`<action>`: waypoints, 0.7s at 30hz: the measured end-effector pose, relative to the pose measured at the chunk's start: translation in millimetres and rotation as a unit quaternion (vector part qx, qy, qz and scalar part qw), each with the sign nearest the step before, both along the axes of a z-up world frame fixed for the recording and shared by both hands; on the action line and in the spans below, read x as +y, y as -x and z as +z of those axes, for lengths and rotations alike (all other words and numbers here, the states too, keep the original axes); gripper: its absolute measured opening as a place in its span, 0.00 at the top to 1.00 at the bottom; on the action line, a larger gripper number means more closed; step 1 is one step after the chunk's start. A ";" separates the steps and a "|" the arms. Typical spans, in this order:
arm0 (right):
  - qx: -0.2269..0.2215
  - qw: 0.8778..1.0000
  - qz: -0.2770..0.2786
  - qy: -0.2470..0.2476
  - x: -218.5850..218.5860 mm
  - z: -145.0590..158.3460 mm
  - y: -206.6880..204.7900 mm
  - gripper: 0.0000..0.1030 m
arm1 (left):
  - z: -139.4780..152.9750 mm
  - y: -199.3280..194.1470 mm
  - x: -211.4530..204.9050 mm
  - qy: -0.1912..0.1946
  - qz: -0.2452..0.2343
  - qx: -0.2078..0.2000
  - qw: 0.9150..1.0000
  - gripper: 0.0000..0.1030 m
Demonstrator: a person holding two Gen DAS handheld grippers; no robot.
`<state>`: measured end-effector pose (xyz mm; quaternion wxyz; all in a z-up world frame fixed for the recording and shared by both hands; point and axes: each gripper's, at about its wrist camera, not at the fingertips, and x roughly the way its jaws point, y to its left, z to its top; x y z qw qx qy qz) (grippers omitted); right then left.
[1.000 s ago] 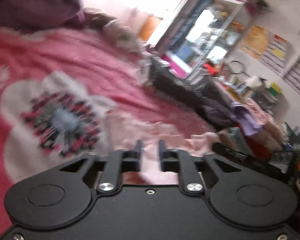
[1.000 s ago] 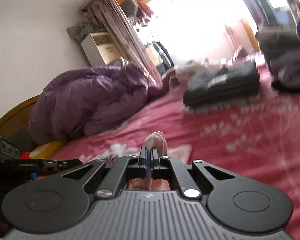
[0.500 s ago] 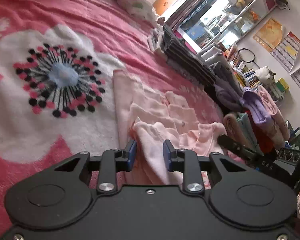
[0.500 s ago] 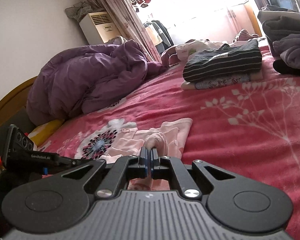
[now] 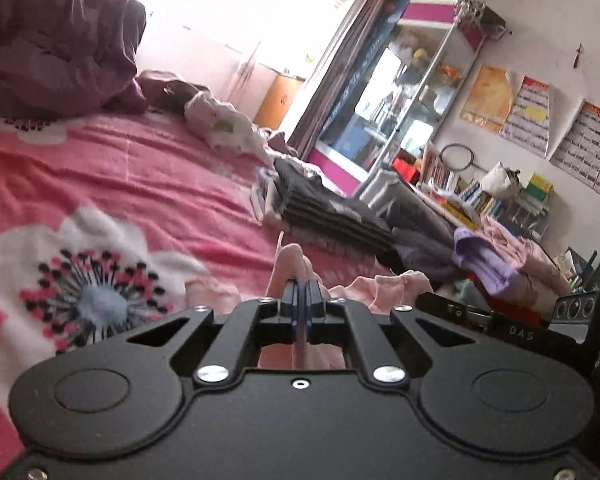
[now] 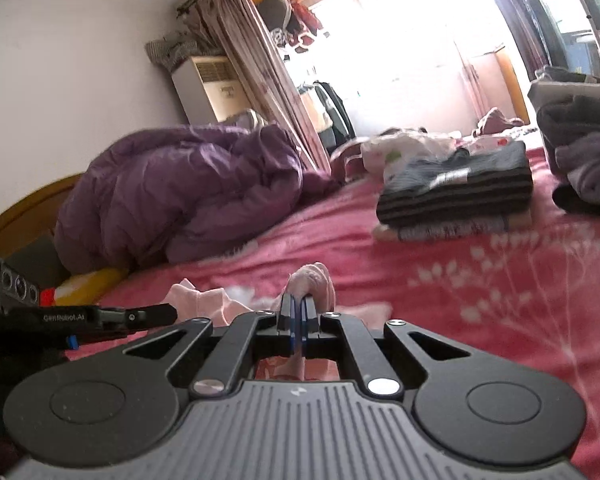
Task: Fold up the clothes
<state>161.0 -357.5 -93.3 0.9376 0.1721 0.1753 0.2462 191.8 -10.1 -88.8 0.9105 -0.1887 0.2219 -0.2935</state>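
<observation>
Pale pink garment on the pink floral bedspread, a bunched fold of it rising above each pair of closed pads. Left gripper: jaws just closed, clamped on a fold. Right gripper: jaws together, clamped on another fold. Behind: stack of folded striped clothes, purple duvet; glass-fronted cabinet holding books and small items too blurred to identify

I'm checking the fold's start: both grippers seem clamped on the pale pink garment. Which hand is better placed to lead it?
Neither clearly. The left gripper and right gripper are both shut on bunched edges of the pale pink cotton garment. The left's jaws have just closed, so they probably move together.
</observation>
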 end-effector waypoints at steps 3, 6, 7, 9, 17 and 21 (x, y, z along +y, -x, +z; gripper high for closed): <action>-0.003 1.000 -0.004 -0.004 -0.7 1.2 -13.7 0.95 | -2.5 -13.5 -1.2 0.005 0.003 -0.012 1.000 0.99; -0.007 1.000 -0.005 -0.007 -0.8 0.2 -29.3 0.95 | -6.6 -27.8 0.3 0.011 0.008 -0.013 1.000 0.99; -0.007 1.000 -0.005 -0.007 -1.1 -0.4 -34.8 0.95 | -8.4 -32.1 1.1 0.012 0.010 -0.011 1.000 0.99; 0.000 1.000 -0.006 -0.009 -2.1 -5.2 -43.9 0.95 | -12.7 -38.9 2.8 0.012 0.012 -0.007 1.000 0.99; 0.069 0.997 -0.005 -0.039 -5.2 -35.3 -78.7 0.95 | -34.9 -59.8 2.6 0.003 0.019 0.036 0.999 0.99; 0.119 0.992 -0.015 -0.041 -4.4 -53.4 -90.6 0.95 | -45.6 -70.0 -3.7 -0.020 0.017 0.070 0.997 0.99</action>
